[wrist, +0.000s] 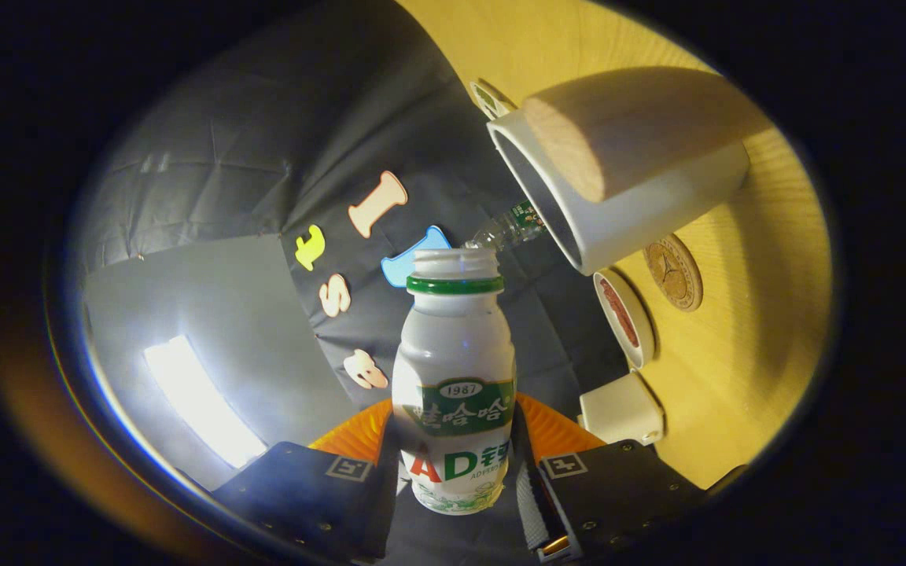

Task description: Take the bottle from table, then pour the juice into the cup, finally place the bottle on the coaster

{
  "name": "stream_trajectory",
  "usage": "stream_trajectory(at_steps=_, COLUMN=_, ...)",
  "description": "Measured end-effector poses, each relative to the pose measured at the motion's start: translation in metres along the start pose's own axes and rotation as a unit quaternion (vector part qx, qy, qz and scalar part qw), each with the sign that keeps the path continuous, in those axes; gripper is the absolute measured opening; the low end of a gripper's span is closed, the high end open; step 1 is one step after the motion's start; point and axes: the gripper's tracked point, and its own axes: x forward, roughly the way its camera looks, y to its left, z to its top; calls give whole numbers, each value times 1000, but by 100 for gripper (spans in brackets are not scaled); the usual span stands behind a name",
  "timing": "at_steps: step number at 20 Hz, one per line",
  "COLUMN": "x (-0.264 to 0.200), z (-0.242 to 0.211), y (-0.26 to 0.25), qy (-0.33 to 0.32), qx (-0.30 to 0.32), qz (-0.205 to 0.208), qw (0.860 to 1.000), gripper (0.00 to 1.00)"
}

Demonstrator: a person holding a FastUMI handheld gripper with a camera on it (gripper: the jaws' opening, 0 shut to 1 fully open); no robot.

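Note:
My gripper [457, 472] is shut on a small white bottle [453, 369] with a green neck ring and a green label, gripped low on its body between both fingers. The cap is off and the mouth is open. The whole view is rolled, so the wooden table [744, 354] stands on edge beside the bottle and the bottle lies tipped toward the cup. The white cup [642, 208] with a thick wooden handle [618, 130] sits just beyond the bottle's mouth, its opening facing the bottle. I see no liquid streaming. A round wooden coaster [673, 271] lies on the table right behind the cup.
A roll of tape [626, 318] lies next to the coaster, and a small white box [622, 409] sits nearer my fingers. A clear plastic bottle [508, 228] shows behind the cup's rim. The booth's dark cloth wall and a bright lamp [201, 401] are beyond.

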Motion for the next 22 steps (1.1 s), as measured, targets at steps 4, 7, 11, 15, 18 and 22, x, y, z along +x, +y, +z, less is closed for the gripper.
stream_trajectory(at_steps=4, x=-4, z=-6, y=-20, qy=23, qx=-163, qz=-64, qw=984, gripper=63)
stream_trajectory(at_steps=7, x=-2, z=-7, y=-32, qy=38, qx=-268, qz=-102, qw=957, gripper=63)
stream_trajectory(at_steps=11, x=-1, z=-13, y=-55, qy=71, qx=-402, qz=-155, qw=900, gripper=63)
stream_trajectory(at_steps=15, x=2, z=-11, y=-61, qy=89, qx=-511, qz=-182, qw=835, gripper=63)
stream_trajectory(at_steps=18, x=7, z=-1, y=-63, qy=88, qx=-570, qz=-200, qw=792, gripper=63)
stream_trajectory(at_steps=22, x=21, z=16, y=-69, qy=82, qx=-641, qz=-213, qw=733, gripper=64)
